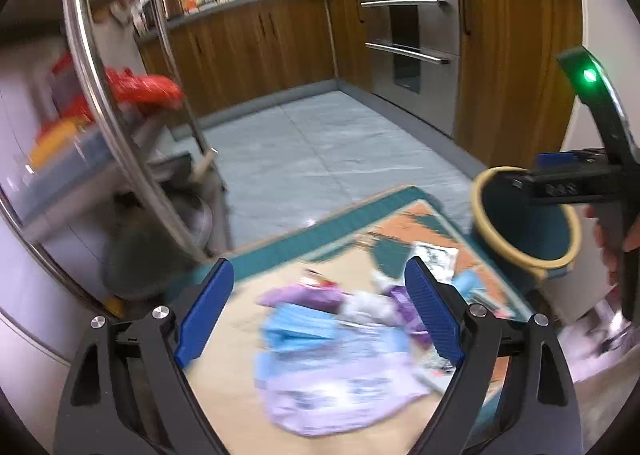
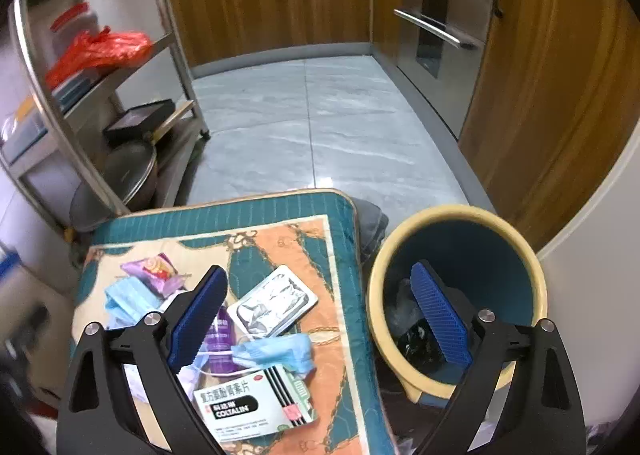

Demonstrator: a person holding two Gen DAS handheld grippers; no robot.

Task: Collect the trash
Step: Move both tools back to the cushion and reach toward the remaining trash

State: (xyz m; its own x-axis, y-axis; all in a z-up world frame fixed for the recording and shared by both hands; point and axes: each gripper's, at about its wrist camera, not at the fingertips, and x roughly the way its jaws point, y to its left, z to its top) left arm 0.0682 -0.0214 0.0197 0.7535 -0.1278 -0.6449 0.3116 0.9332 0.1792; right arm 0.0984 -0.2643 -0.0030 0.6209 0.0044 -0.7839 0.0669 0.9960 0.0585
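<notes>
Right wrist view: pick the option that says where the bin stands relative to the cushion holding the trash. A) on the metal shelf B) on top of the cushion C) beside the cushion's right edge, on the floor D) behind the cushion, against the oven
C: the bin, yellow-rimmed and blue inside, stands just past the right edge of the cushion, lower than its top, with the open right gripper straddling both.

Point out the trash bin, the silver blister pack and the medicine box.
trash bin (image 2: 456, 215), right wrist view, on its yellow rim.
silver blister pack (image 2: 276, 305), right wrist view, on its foil face.
medicine box (image 2: 248, 407), right wrist view, on its printed top.
</notes>
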